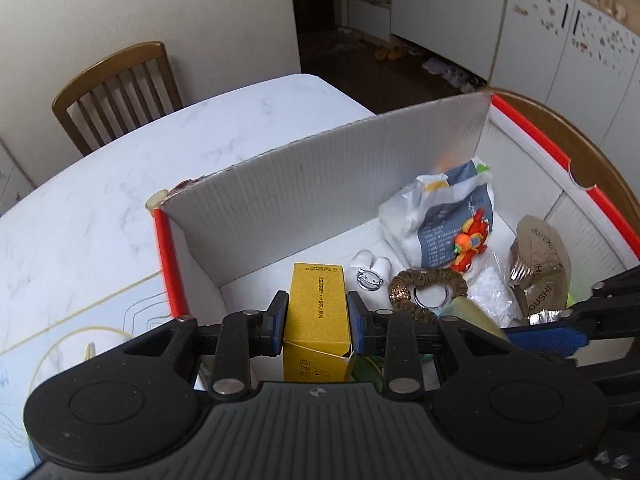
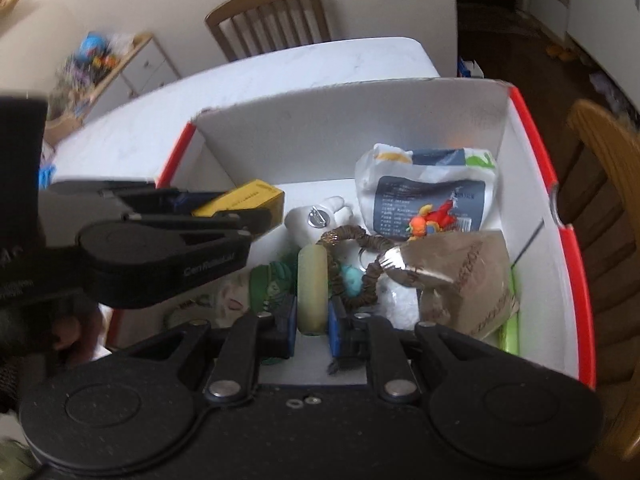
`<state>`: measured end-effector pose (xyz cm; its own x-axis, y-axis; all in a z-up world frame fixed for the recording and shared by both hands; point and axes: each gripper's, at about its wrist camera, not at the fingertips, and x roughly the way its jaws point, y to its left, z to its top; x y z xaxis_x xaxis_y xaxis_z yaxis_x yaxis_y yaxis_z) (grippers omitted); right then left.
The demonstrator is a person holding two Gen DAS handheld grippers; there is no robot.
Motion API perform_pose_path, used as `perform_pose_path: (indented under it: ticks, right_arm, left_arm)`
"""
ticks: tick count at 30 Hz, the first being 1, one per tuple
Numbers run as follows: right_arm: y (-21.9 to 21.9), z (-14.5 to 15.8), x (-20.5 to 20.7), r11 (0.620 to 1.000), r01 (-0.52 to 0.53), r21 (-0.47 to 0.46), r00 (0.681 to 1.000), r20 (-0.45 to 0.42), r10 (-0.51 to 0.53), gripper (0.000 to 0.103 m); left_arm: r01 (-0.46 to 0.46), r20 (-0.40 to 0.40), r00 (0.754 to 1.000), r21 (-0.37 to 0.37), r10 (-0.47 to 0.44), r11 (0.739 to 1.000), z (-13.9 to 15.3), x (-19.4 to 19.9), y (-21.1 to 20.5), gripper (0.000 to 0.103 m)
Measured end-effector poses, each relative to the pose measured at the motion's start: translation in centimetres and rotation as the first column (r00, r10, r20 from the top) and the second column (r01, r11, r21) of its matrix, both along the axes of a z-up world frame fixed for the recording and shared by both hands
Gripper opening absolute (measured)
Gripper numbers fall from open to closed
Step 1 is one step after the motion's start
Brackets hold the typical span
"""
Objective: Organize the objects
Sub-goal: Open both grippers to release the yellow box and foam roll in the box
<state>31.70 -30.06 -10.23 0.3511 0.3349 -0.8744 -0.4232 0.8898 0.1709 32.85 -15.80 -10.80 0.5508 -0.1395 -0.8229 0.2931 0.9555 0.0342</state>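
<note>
My left gripper [image 1: 318,316] is shut on a yellow carton [image 1: 317,312] and holds it over the near left part of a white cardboard box with red edges [image 1: 168,256]. The carton also shows in the right wrist view [image 2: 244,200], with the left gripper [image 2: 224,210] around it. My right gripper [image 2: 313,318] is shut on a pale green cylinder [image 2: 312,288] inside the same box [image 2: 568,240]. The right gripper's blue pad [image 1: 548,338] shows at the right of the left wrist view.
In the box lie a white-and-blue bag [image 1: 440,216], an orange-red toy [image 1: 470,244], a brown woven ring [image 1: 428,286], a brown foil pouch [image 1: 540,268] and white small items [image 1: 372,264]. The box stands on a white marble table [image 1: 160,160]. Wooden chairs [image 1: 116,92] stand around.
</note>
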Motion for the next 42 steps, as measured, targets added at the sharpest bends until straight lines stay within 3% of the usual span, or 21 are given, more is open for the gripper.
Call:
perform_pose_path:
  ticks: [9, 17, 21, 23, 27, 42]
  right_arm:
    - [0.4, -1.5, 0.3, 0.998, -0.033, -0.062, 0.999, 0.001, 0.033, 0.014]
    - [-0.3, -1.9, 0.7, 0.999, -0.023, -0.043, 1.000, -0.021, 0.022, 0.016]
    - [-0.7, -1.7, 0.7, 1.000, -0.020, -0.020, 0.999, -0.029, 0.019, 0.022]
    - [-1.0, -1.5, 0.7, 1.000, -0.018, -0.006, 0.999, -0.031, 0.018, 0.024]
    - [-1.3, -0.9, 0.4, 1.000, -0.025, 0.011, 0.999, -0.025, 0.025, 0.026]
    - [-1.5, 3.4, -2.4, 0.996, -0.050, 0.078, 0.997, 0.066, 0.045, 0.029]
  left_arm:
    - [0.012, -0.055, 0.998, 0.001, -0.012, 1.000, -0.7, 0.0, -0.3, 0.030]
    - [0.017, -0.103, 0.995, -0.017, -0.019, 1.000, -1.0, 0.1, -0.5, 0.030]
    - [0.010, -0.102, 0.995, -0.033, -0.013, 0.999, -0.7, -0.1, -0.2, 0.030]
    - [0.003, -0.097, 0.995, -0.036, -0.007, 0.999, -0.3, -0.3, 0.0, 0.031]
    - [-0.006, -0.076, 0.997, -0.068, 0.001, 0.998, 0.6, -1.0, 0.8, 0.058]
    - [0.016, 0.031, 0.999, -0.200, -0.010, 0.980, 6.3, -5.8, 3.7, 0.059]
